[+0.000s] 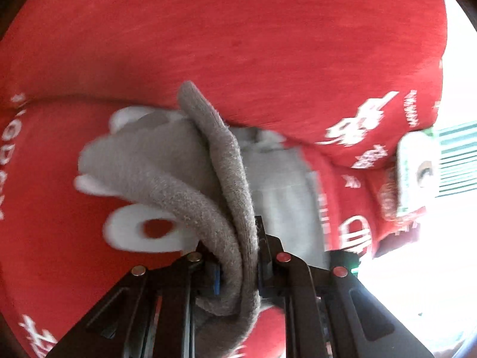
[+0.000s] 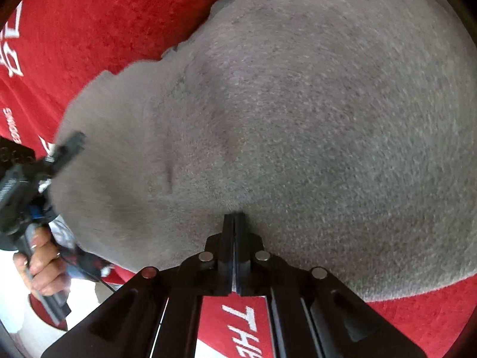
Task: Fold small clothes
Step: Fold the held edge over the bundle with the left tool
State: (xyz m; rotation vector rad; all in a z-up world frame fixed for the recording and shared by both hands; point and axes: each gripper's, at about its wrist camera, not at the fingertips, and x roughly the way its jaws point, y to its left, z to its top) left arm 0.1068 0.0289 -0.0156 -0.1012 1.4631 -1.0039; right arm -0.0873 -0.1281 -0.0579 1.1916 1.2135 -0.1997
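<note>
A small grey knit garment (image 2: 283,113) lies on a red cloth with white lettering (image 2: 89,29). My left gripper (image 1: 238,253) is shut on a bunched fold of the grey garment (image 1: 226,179) and holds it lifted off the red cloth (image 1: 208,29). My right gripper (image 2: 234,223) is shut, its fingers pinched together on the near edge of the garment. The left gripper (image 2: 59,155) also shows in the right wrist view, at the garment's left edge, held by a hand.
A white box with green stripes (image 1: 429,167) sits at the right edge of the red cloth. Beyond the cloth's right side the view is washed out by bright light. A hand (image 2: 41,262) holds the left gripper's handle.
</note>
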